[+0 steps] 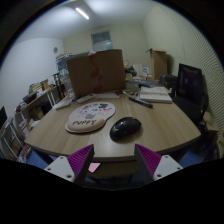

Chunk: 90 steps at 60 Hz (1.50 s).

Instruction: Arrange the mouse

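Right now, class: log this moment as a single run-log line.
tongs: open, holding nothing | mouse: on table, just ahead of tongs | round pad: beside mouse | step: mouse not yet gripped

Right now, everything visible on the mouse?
The mouse is black, glossy, with a rounded low body, resting flat on the wooden table just beside the round mouse pad, not on it. It sits ahead of the open gripper, untouched by either finger. Buttons, wheel and cable cannot be made out.

Single gripper-mounted view, facing forward along its fingers [70, 161] over the near edge of a round table [160, 125], set back, angled slightly down.
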### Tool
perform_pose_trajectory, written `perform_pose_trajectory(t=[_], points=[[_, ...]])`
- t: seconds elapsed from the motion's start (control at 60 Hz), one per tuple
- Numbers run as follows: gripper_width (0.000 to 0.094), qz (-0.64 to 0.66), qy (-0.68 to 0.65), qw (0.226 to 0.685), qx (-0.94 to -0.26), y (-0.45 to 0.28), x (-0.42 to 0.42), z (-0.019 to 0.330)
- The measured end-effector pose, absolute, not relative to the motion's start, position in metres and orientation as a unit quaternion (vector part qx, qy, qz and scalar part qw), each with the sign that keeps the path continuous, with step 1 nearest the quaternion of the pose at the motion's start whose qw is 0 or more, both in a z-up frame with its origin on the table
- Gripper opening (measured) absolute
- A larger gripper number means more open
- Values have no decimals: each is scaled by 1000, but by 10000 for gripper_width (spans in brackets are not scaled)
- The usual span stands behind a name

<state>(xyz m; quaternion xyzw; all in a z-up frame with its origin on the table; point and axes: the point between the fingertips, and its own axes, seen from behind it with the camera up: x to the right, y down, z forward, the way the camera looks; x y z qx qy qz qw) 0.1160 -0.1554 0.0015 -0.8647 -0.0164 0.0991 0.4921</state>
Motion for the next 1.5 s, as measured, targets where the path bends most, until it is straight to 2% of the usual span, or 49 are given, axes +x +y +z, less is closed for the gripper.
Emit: perform_pose_trajectory(t=[0.7, 0.75, 0.817, 0.85, 1.083, 1.133, 1.217, 1.383, 1.45, 1.5], points=[[838, 4, 17, 467, -884, -32, 132, -14], [799, -1, 20, 469, -883, -28, 134, -15], [662, 1, 25, 478, -878, -25, 132, -14], [557, -1, 25, 483, -875, -25, 132, -15], [411, -3, 35, 499, -866, -29, 131, -13], [407, -6, 39, 496, -868, -32, 134, -10], [407, -19, 31, 521, -853, -33, 140, 23], [405, -1, 14, 593, -805, -18, 109, 145], [406, 6, -8, 607, -794, -3, 81, 178], [405, 9, -33, 609, -793, 6, 55, 187]])
